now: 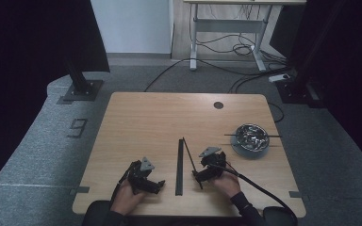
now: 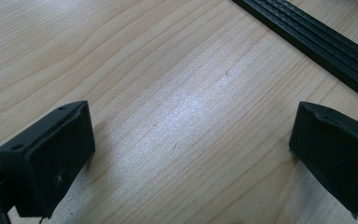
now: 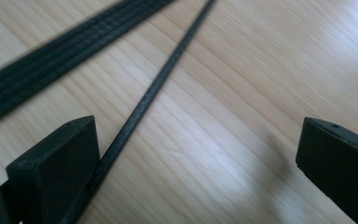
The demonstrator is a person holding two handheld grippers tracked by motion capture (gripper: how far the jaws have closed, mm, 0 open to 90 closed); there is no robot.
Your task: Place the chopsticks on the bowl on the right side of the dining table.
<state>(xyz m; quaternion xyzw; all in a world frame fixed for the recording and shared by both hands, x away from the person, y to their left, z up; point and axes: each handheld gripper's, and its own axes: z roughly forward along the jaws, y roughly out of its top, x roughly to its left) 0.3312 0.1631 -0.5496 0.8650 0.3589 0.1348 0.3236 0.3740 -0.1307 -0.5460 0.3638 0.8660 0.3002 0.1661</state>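
Note:
A wide black ribbed strip (image 1: 179,167) lies lengthwise on the wooden table (image 1: 160,117), and a thin black rod (image 1: 191,162) lies slanted just right of it. My right gripper (image 1: 197,175) is low over the rod's near end and open. In the right gripper view the rod (image 3: 168,70) runs between the jaws, close along the left fingertip (image 3: 56,172), with the strip (image 3: 51,60) beyond; the right gripper (image 3: 198,149) holds nothing. My left gripper (image 1: 158,185) rests left of the strip, open (image 2: 191,140) over bare wood, the strip (image 2: 317,42) ahead.
A shiny metal bowl (image 1: 250,137) with metal pieces stands at the table's right, a thin dark rod (image 1: 252,135) lying across its rim. A round cable hole (image 1: 218,105) sits near the far edge. Cables and stand legs are on the floor behind.

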